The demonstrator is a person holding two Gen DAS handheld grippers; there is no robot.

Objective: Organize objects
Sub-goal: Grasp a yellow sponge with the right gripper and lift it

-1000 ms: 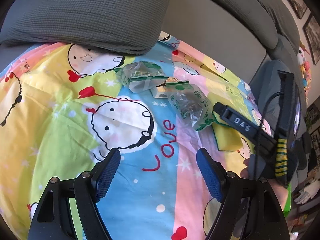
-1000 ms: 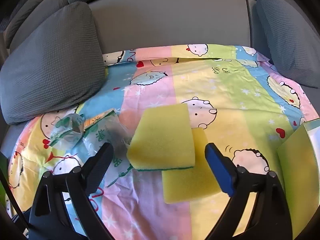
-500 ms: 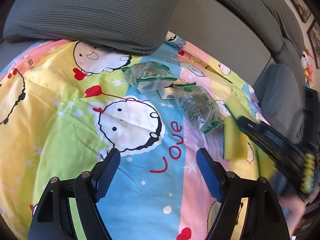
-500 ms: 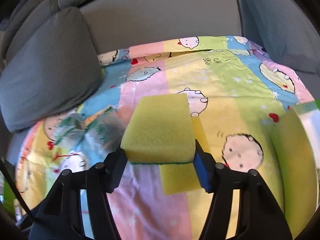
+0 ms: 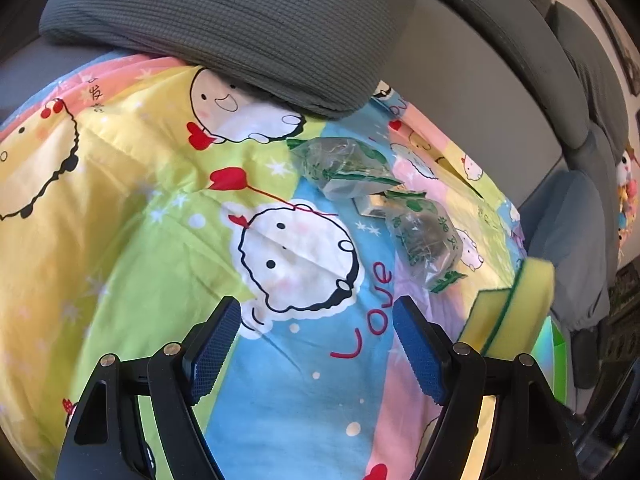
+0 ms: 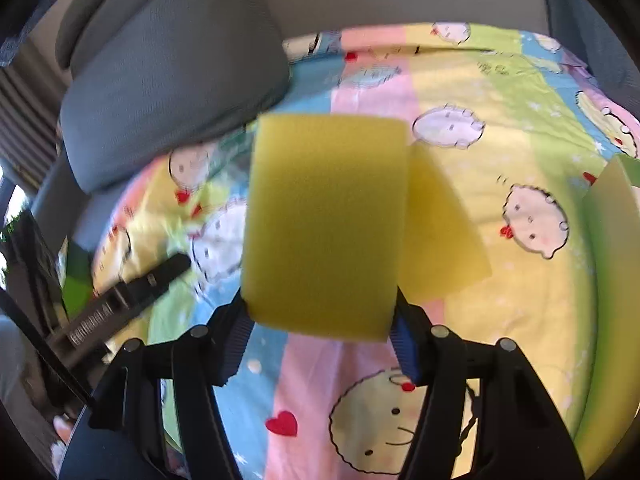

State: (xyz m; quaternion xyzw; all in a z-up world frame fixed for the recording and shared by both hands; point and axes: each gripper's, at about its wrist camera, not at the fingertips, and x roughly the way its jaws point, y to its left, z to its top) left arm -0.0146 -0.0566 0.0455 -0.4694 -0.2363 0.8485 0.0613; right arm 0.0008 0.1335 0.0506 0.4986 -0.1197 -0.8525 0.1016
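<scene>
Right gripper (image 6: 320, 320): jaws clamped on a yellow sponge (image 6: 326, 224), which is held clear above the cartoon-print sheet (image 6: 520, 312). A second yellow sponge (image 6: 444, 232) lies on the sheet just behind it. Left gripper (image 5: 316, 344): jaws apart, nothing between them — it hovers over the sheet. Two clear green-printed packets (image 5: 344, 166) (image 5: 426, 242) lie on the sheet near a grey cushion (image 5: 248, 20). A green-sided box (image 6: 612, 264) stands at the right edge.

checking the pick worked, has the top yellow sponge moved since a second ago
Yes. The top sponge, clamped in the right gripper, has lifted off the second sponge, which lies on the sheet.
</scene>
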